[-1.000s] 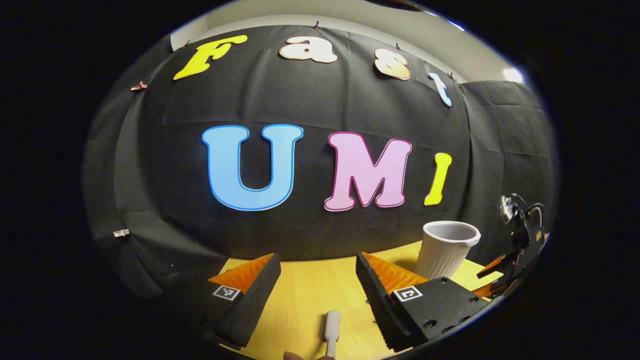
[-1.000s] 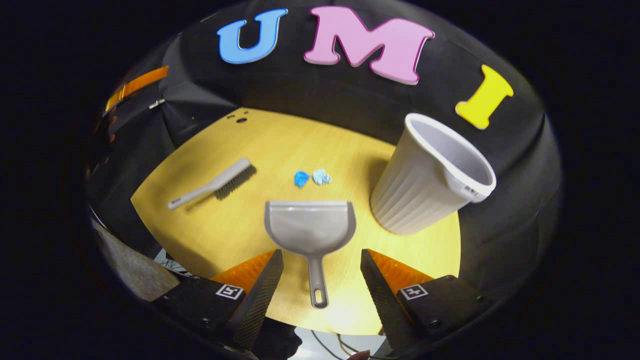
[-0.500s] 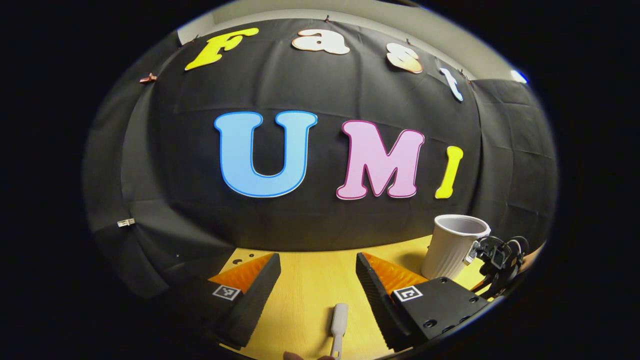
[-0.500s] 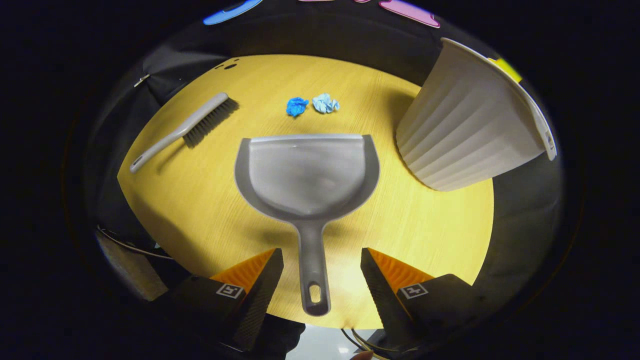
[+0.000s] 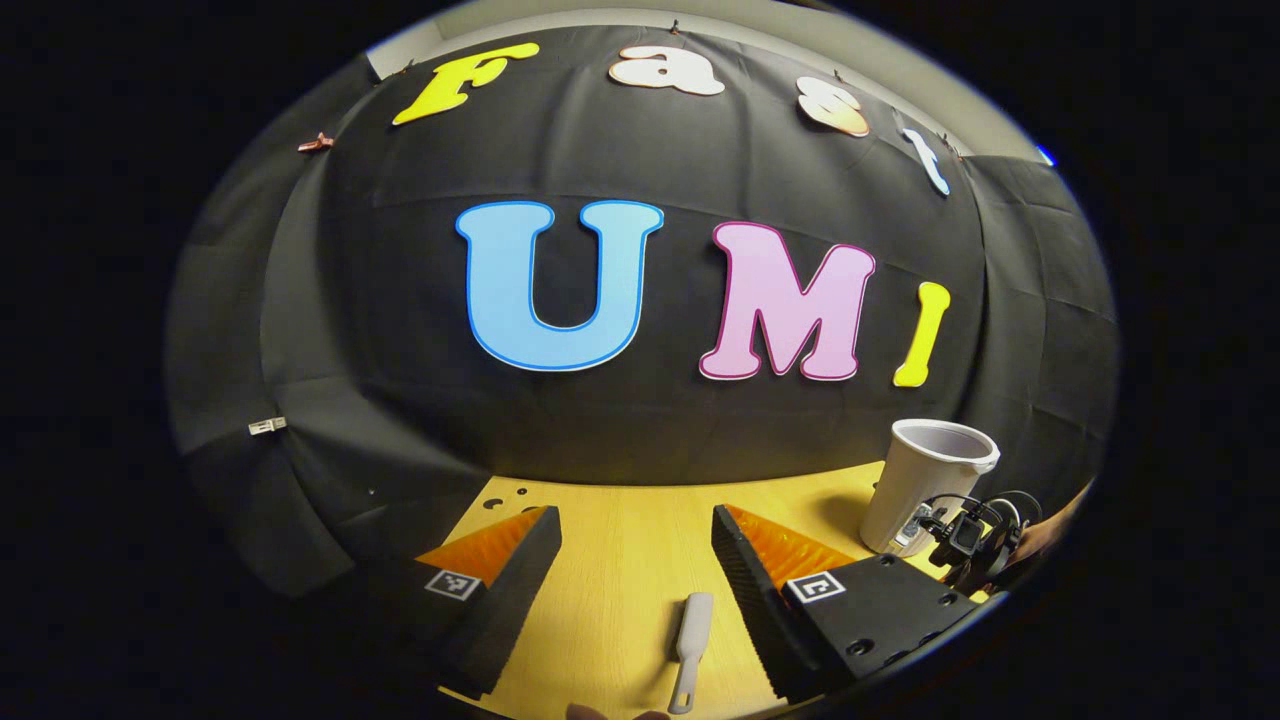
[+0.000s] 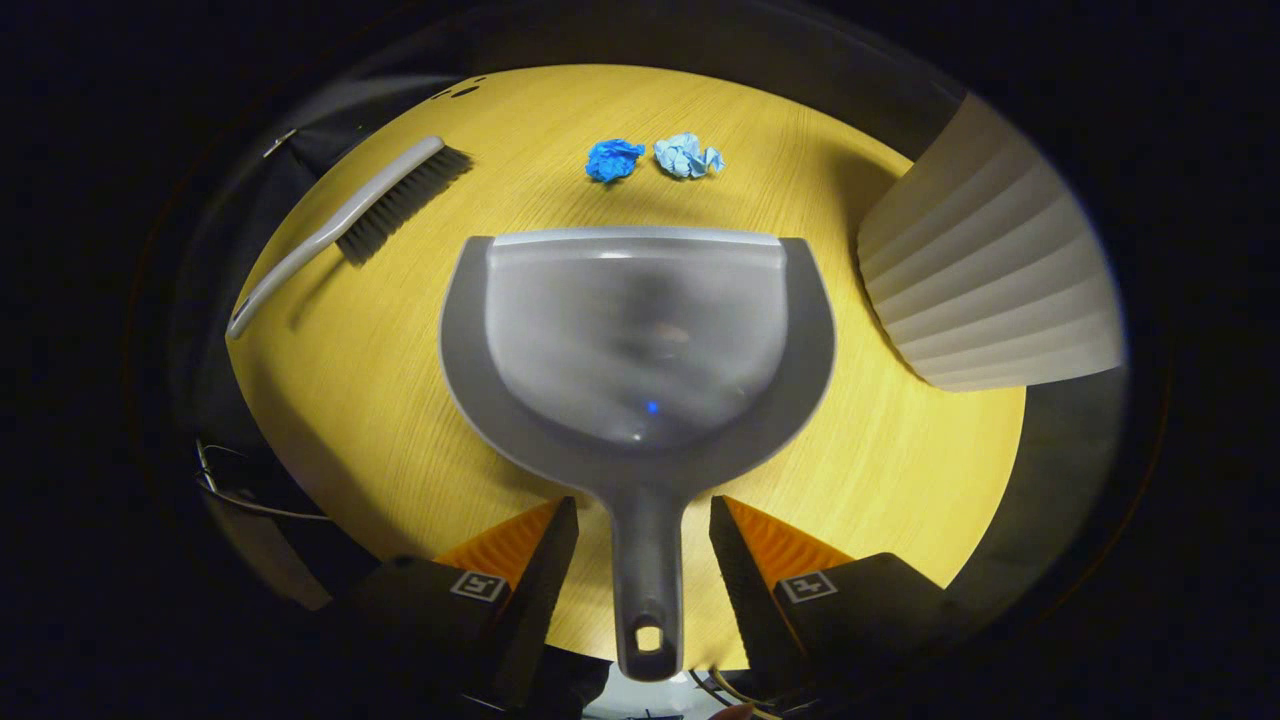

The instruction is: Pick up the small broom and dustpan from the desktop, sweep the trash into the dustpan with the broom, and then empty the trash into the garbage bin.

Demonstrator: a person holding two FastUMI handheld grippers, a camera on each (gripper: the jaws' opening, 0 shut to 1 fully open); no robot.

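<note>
I am about to pick up two things at once. To do it well, I think I should bring each gripper straight down over its handle, keep the handle in the middle of the gap, and only then squeeze. If a handle sits off to one side, it may twist or slip away.

My right gripper (image 6: 643, 520) is wide open and holds nothing. The dustpan (image 6: 637, 335) lies flat on the desktop (image 6: 380, 400), and its handle runs right down the middle between my two fingers, not touching either one. Two bits of trash (image 6: 650, 158), small blue paper balls, lie just past the front edge of the dustpan. The garbage bin (image 6: 990, 290) stands off to the right.

My left gripper (image 5: 636, 530) is wide open too, and empty. The broom (image 5: 691, 640) handle lies on the wood between its fingers, closer to the right finger. I should shift over a little first.
</note>
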